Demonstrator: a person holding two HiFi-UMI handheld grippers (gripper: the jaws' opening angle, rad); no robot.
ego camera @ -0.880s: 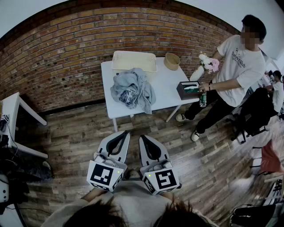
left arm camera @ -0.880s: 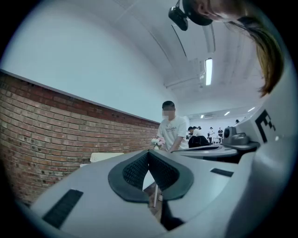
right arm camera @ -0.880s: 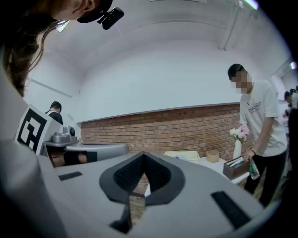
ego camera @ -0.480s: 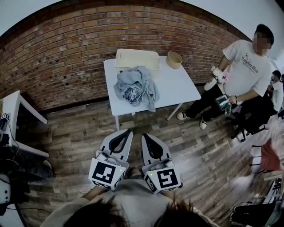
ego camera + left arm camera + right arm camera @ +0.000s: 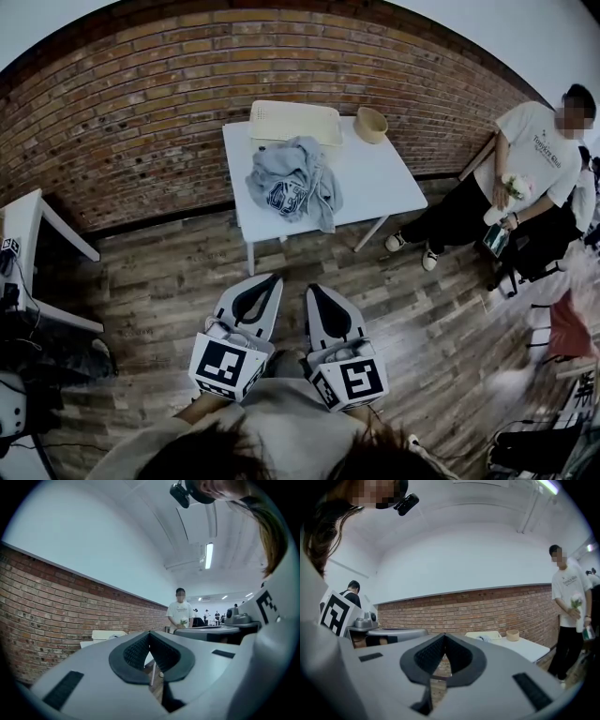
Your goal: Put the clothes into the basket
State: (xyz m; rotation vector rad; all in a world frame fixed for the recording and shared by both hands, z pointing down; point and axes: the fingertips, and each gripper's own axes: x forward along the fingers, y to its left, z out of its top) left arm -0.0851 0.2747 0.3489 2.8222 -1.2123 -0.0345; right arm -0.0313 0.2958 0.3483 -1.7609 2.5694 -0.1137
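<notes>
Left gripper (image 5: 271, 279), right gripper (image 5: 312, 290): jaws pressed together, nothing between them; grey clothes (image 5: 292, 183) heaped on white table (image 5: 384, 183) at 12 o'clock, well apart from both; cream basket (image 5: 293, 120) just behind, near rim hidden by the heap; garment count unclear.

The clothes (image 5: 292, 183) lie against the near rim of the basket (image 5: 291, 120) at the far edge of the table (image 5: 384, 183). I cannot tell what the basket holds. The clothes' dark print is too small to read. My hands are hidden beneath the left gripper (image 5: 274, 279) and right gripper (image 5: 311, 289). A second table (image 5: 28, 220) is cut off by the left edge.
</notes>
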